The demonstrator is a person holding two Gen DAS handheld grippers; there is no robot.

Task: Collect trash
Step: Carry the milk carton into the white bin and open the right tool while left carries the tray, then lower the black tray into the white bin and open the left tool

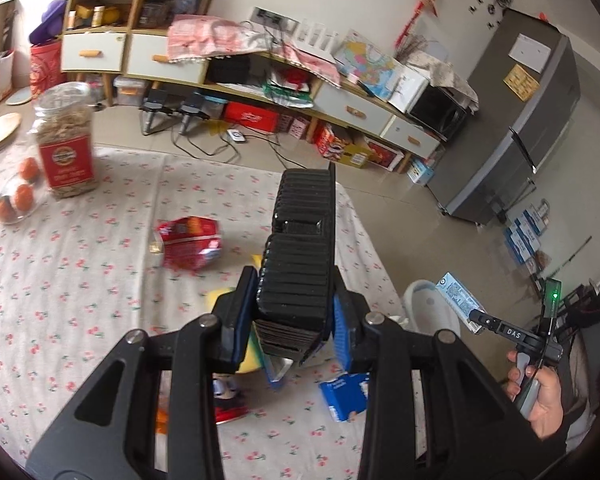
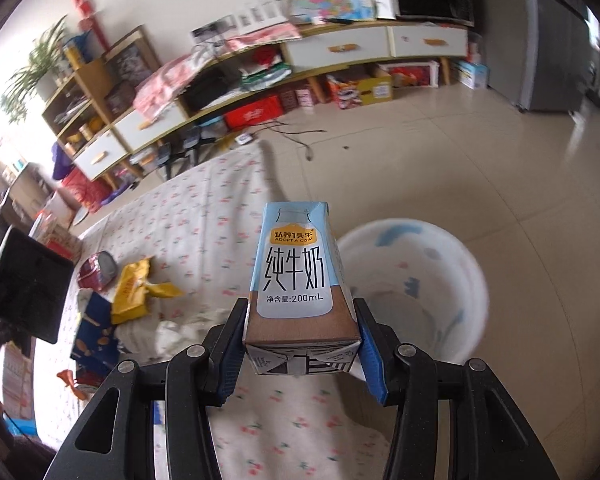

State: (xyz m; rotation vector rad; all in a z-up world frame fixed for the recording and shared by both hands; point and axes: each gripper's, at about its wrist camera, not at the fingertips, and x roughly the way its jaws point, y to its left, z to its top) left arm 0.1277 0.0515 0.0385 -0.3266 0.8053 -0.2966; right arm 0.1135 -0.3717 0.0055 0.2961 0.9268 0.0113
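Two tongs we hold clamped: right tongs (image 2: 302, 344) grip a milk carton (image 2: 298, 276), long axis toward twelve o'clock; left tongs (image 1: 292, 320) pinch a black ribbed block (image 1: 300, 248), likewise.

Daylit room, bright, soft and even. Strongest light from far left of both views; window area blown out white behind potted plant (image 2: 40, 68). Faint sheen on tiled floor (image 2: 440, 152) and fridge (image 1: 516, 120). Shadows weak, diffuse. Heavy fisheye bend: cabinet (image 1: 260, 80) lines curved, black vignette at corners. Motion blur across right wrist view: white basin (image 2: 416, 292) smeared, tablecloth (image 2: 188, 220) print streaked. Milk carton (image 2: 300, 276) sharp, print legible. Left wrist view mildly blurred: glass jar (image 1: 66, 140) and red wrapper (image 1: 190, 246) soft.
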